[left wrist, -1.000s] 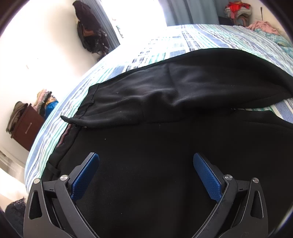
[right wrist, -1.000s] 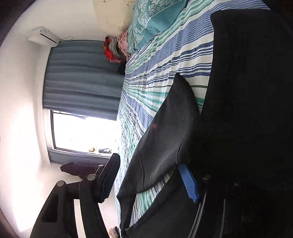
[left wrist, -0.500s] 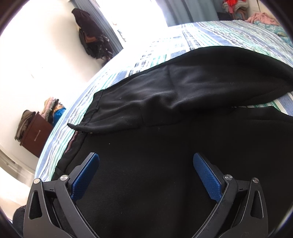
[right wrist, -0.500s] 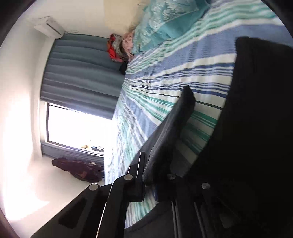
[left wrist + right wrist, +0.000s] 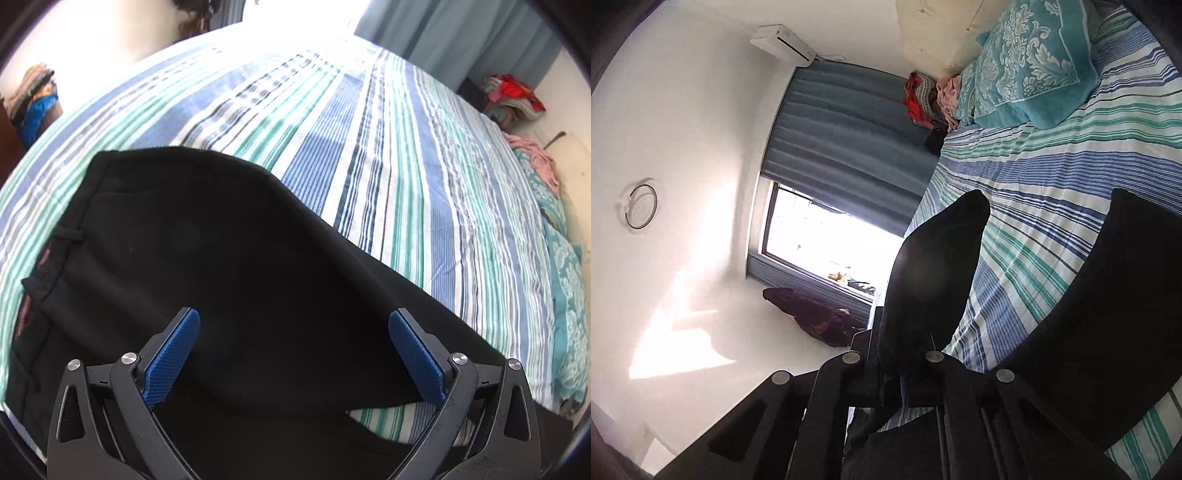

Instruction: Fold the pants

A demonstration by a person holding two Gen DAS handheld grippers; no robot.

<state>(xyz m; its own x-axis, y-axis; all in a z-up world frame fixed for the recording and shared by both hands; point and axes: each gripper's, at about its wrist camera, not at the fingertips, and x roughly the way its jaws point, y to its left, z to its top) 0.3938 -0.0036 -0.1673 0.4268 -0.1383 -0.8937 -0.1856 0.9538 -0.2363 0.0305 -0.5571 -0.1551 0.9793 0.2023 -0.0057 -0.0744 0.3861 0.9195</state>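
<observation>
Across the striped bedspread (image 5: 369,155), under grey-blue curtains (image 5: 842,136) at upper centre: black pants (image 5: 221,258), lower left.
Folded over now, far stripes uncovered since earlier. Left gripper (image 5: 293,354) spread wide above them, empty; right gripper (image 5: 905,354), just closed, clamped on a raised pant flap (image 5: 934,266).

The left gripper (image 5: 293,350) is built of matte black plastic links with triangular cut-outs near the base. Each finger carries a long, flat blue pad (image 5: 173,354) with a fine knurled, cross-hatched face. Round silver screw heads (image 5: 129,357) mark the pivots, two on each side. The right gripper (image 5: 894,354) has the same black linkage and the same bright round screws (image 5: 851,357) along its arms; thin dark cables (image 5: 942,435) run down beside its inner link. Its pads are hidden.
</observation>
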